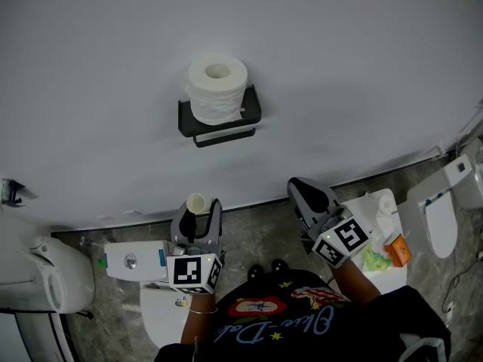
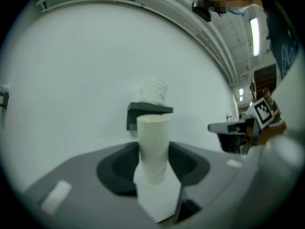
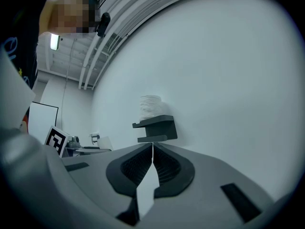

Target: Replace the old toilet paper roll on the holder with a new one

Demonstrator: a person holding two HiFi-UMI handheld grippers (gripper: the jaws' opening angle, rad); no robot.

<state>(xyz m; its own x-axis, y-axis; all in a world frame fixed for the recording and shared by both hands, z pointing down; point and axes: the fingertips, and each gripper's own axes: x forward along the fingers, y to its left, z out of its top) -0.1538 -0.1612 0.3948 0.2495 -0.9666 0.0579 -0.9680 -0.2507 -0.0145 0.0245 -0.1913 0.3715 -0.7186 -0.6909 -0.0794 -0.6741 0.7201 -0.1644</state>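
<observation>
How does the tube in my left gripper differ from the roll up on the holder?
The cardboard tube is bare and thin; the toilet paper roll is fat with wound paper. The tube stands clamped in the left gripper, away from the wall; the roll rests ungripped on top of the black holder. Both stand upright, hollow end up.

Head view: dim, cool, even light with no glare. Wall (image 1: pixel 339 66) flat grey. Faint soft shadow beneath holder (image 1: pixel 220 123). Focus sharp throughout.
Both gripper views: strong fisheye, black vignette at the corners, ceiling lines bowed.
Left gripper view: lamp (image 2: pixel 255 30) blown out at upper right. Tube (image 2: pixel 153 142) and near grey foreground blurred.
Right gripper view: lamp (image 3: pixel 55 42) bright at upper left. Foreground soft, holder fairly crisp.
</observation>
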